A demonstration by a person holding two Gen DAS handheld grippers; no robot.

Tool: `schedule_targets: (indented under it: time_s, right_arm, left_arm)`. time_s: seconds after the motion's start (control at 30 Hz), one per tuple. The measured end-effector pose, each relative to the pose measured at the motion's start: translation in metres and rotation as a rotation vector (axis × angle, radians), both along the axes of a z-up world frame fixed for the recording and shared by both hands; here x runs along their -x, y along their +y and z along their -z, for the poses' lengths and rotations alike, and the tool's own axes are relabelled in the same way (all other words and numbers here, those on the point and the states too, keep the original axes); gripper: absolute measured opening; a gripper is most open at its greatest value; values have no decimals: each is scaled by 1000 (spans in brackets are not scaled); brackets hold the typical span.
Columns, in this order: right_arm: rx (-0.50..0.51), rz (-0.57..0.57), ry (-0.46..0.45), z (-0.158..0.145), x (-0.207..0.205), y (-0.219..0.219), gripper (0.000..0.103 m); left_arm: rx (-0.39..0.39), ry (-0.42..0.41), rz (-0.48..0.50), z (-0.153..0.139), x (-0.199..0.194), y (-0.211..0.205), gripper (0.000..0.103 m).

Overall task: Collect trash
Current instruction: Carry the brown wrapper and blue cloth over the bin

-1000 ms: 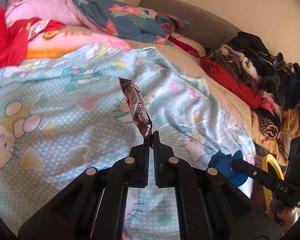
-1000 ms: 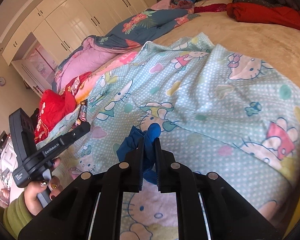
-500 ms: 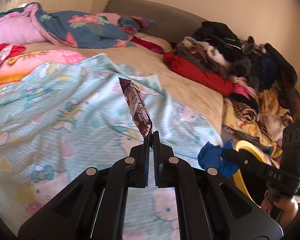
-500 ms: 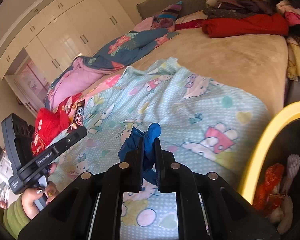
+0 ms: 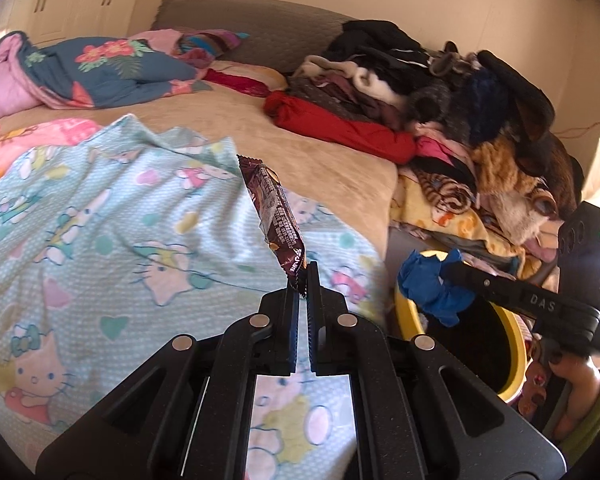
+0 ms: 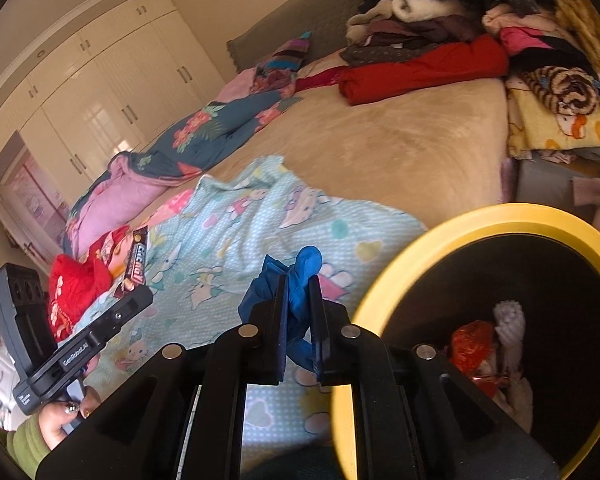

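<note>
Left gripper (image 5: pixel 303 280): jaws pinched nearly closed on the bottom crimp of a brown snack wrapper (image 5: pixel 275 218). Wrapper stands up from the tips, tilted left, in the air above the Hello Kitty blanket (image 5: pixel 100 240) on the bed (image 5: pixel 320 148).

Right gripper (image 6: pixel 299 292): jaws clamped with a narrow gap on a crumpled blue glove (image 6: pixel 296 288), which bulges out above and to the left of the tips. In the left wrist view the glove hangs just over the near rim of the yellow-rimmed bin (image 6: pixel 476 220); in the right wrist view it sits just left of that rim, so not clearly over the opening.

Bin is beside the bed edge, right of the blanket. Inside it: a red crumpled piece (image 6: pixel 470 346) and a white fuzzy item (image 6: pixel 508 320), touching.

Clothes pile (image 5: pixel 440 92) behind the bin, at the bed's far right. Red garment (image 5: pixel 340 126) lies at the pile's left edge on the beige sheet.
</note>
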State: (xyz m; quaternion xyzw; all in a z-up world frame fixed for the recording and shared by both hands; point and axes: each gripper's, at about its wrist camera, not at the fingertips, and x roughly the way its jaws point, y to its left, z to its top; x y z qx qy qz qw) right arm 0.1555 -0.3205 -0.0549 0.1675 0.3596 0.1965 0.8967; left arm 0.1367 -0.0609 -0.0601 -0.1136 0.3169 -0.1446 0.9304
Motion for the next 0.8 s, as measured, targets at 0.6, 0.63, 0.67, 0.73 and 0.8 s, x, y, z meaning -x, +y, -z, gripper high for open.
schedule_targets:
  time_s: [0.6,0.63,0.67,0.73,0.8]
  right_arm:
    - [-37,260,34,2,20,-102,10]
    - [-36,269,33,2,21,-105,10]
    - [-37,280,33,2,22,-109,10]
    - [-45,294,33,2,24,-116,10]
    - [-45,311,33,3,26,-122,10]
  left_arm:
    - [-57,-1,215,0,15,-88,1]
    - [-59,1,225,1,16,-92,1]
    - [-64,3,240,2,17,-97,1]
    - [-75,6,264,3,18,-106,1]
    - [-82,10,287,5,20,-114,1]
